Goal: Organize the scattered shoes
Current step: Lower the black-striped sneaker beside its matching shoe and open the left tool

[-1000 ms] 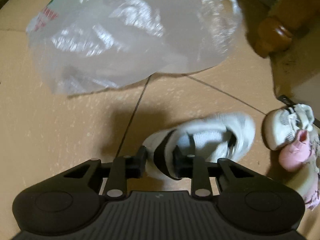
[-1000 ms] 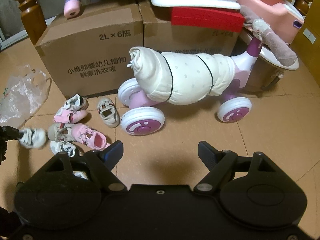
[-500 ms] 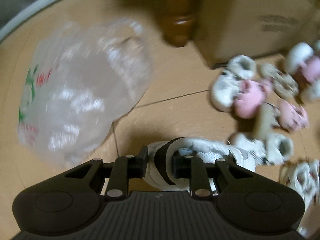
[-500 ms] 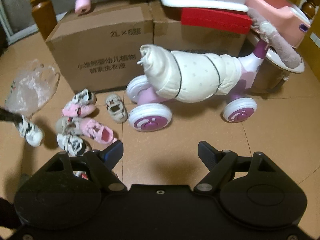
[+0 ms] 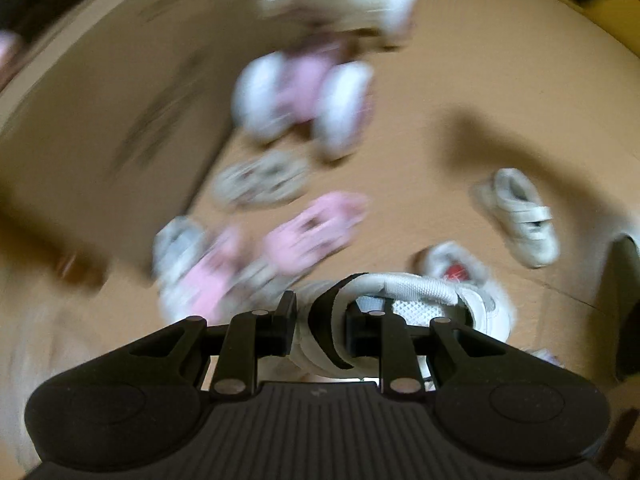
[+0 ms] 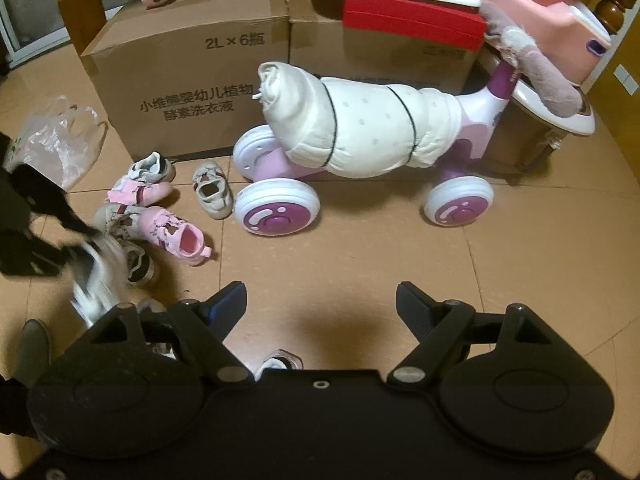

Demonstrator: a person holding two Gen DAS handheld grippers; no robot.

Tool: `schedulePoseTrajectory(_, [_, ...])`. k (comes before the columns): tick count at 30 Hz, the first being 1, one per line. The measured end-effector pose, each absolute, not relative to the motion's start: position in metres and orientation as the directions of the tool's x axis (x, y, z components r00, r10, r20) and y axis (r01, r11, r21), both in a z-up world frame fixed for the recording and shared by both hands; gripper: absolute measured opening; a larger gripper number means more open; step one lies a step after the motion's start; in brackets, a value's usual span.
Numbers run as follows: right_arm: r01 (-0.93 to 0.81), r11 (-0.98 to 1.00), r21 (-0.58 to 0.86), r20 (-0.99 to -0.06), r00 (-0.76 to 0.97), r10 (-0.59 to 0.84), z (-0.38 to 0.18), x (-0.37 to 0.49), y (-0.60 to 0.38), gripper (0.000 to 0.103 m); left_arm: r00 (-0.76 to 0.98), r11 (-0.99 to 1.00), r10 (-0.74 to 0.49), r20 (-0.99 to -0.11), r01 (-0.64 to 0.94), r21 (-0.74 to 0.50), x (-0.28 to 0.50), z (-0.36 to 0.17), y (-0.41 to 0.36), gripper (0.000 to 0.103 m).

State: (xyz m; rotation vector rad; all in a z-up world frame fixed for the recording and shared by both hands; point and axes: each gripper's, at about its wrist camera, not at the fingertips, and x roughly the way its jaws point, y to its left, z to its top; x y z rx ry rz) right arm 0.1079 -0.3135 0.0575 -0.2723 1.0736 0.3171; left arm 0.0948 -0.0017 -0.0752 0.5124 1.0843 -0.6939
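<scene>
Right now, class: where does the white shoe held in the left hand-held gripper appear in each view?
Left wrist: white shoe at bottom centre, clamped in the left hand-held gripper.
Right wrist: blurred at the left edge.
Shared landmark: the pink shoe nearby on the floor.

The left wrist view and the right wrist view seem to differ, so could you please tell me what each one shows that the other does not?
Only the left wrist view shows the left gripper with its fingers shut on the heel of a white mesh sneaker with a black strap, and a cream strap shoe lying apart.

Only the right wrist view shows the open, empty right gripper, the brown cardboard box with printed text, the pink and purple ride-on toy under a cream cover and the clear plastic bag.

Both show the pink toddler shoes on the tan tiled floor.
</scene>
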Motion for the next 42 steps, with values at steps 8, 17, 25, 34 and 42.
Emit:
schedulePoseTrajectory(8, [-0.360, 0.930, -0.077, -0.885, 0.454, 0.102, 0.062, 0.106, -0.334, 0.083, 0.162, 0.343, -0.317, -0.934, 0.938, 0.046, 0.082, -0.125, -0.121, 0.023])
schedulePoseTrajectory(17, [-0.379, 0.921, -0.093, -0.894, 0.440, 0.090, 0.056, 0.106, -0.334, 0.083, 0.086, 0.108, -0.318, -0.944, 0.993, 0.054, 0.074, -0.168, -0.186, 0.023])
schedulePoseTrajectory(25, [-0.396, 0.912, -0.103, -0.901, 0.426, 0.083, 0.052, 0.107, -0.331, 0.083, 0.060, 0.048, -0.281, -0.958, 0.998, 0.049, 0.080, -0.205, -0.200, 0.023])
schedulePoseTrajectory(34, [-0.398, 0.912, -0.104, -0.902, 0.423, 0.081, 0.051, 0.108, -0.329, 0.083, 0.074, 0.154, -0.301, -0.951, 0.988, 0.028, 0.088, -0.221, -0.201, 0.022])
schedulePoseTrajectory(42, [-0.398, 0.913, -0.093, -0.888, 0.447, 0.105, 0.062, 0.111, -0.321, 0.083, 0.108, 0.222, -0.245, -0.963, 0.974, 0.053, 0.085, -0.215, -0.198, 0.050])
